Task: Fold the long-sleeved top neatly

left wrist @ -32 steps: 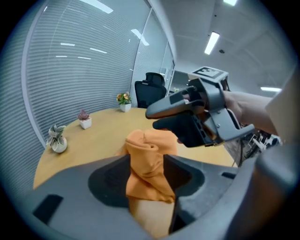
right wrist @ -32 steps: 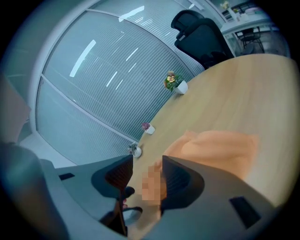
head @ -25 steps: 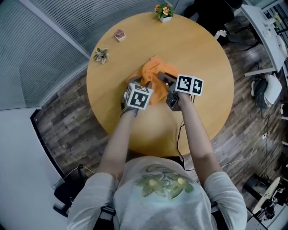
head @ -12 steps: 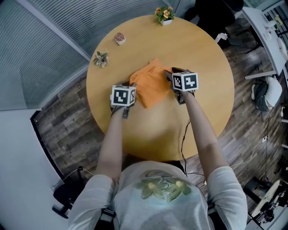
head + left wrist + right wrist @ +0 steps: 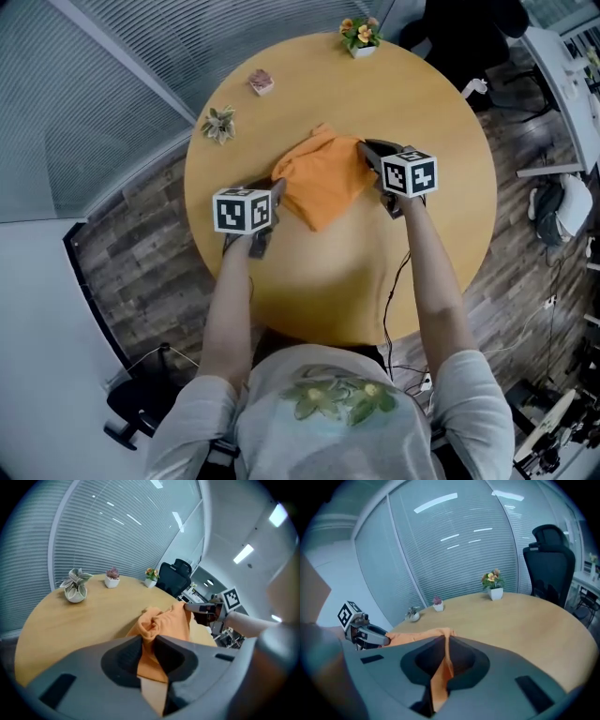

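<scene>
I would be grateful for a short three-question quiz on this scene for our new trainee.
1. True or false: the right gripper holds nothing.
2. How many small potted plants stand on the table?
3. What does the left gripper grip? A) the orange top B) a potted plant C) the table edge

Key: 1 false, its jaws pinch the orange top; 2 three; 3 A. Both grippers' jaws have just been closing, with the fabric between them.
</scene>
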A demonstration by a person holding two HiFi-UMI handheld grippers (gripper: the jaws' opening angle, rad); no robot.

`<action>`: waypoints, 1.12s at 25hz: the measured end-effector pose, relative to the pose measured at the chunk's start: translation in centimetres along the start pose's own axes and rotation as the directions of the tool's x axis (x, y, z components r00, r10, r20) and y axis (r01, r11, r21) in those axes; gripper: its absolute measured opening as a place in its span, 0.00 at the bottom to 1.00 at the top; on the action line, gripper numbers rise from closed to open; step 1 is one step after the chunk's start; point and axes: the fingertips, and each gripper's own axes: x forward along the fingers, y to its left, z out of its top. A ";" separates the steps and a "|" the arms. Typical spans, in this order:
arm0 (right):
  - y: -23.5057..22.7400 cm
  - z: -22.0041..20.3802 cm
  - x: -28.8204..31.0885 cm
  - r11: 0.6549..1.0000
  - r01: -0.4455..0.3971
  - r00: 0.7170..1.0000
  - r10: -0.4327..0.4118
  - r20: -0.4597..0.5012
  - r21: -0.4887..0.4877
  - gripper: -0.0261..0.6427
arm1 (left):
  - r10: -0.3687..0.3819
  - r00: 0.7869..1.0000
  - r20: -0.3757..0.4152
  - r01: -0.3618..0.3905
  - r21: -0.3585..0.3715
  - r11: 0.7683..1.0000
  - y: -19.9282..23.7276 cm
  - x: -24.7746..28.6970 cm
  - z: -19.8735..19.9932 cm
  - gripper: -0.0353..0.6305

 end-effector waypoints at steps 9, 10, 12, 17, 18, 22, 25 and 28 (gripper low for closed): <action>2.1 2.4 1.2 0.992 -0.024 1.000 0.024 -0.004 -0.123 0.09 | 0.128 0.991 0.037 -0.132 0.162 0.978 0.2 -2.4 1.6 0.29; 2.2 2.5 1.2 0.991 -0.025 1.000 0.025 -0.001 -0.129 0.09 | 0.124 0.992 0.026 -0.127 0.206 0.970 -0.2 -2.2 1.7 0.29; 2.2 2.7 1.0 0.990 -0.025 1.000 0.026 0.007 -0.142 0.10 | 0.137 0.990 -0.037 -0.119 0.299 0.947 -0.3 -0.7 1.1 0.29; 3.4 5.2 0.0 0.989 -0.037 0.997 0.047 0.063 -0.143 0.10 | 0.090 0.994 -0.063 -0.075 0.202 0.976 0.2 -0.5 0.4 0.10; 3.9 6.2 0.0 0.989 -0.046 0.996 0.057 0.075 -0.142 0.10 | 0.064 0.997 -0.046 -0.057 0.155 0.986 0.3 -1.1 0.5 0.10; 7.0 8.3 3.1 0.975 -0.086 0.995 0.094 0.030 -0.206 0.10 | 0.079 0.995 -0.065 -0.074 0.067 0.995 2.5 -1.9 -1.6 0.10; 9.3 8.2 7.7 0.959 -0.103 0.994 0.093 -0.049 -0.265 0.10 | 0.119 0.986 -0.120 -0.116 0.034 0.993 4.2 -1.2 -3.9 0.10; 10.5 7.4 12.1 0.947 -0.092 0.990 0.055 -0.128 -0.308 0.10 | 0.119 0.985 -0.124 -0.124 -0.029 0.992 4.9 -0.8 -5.3 0.10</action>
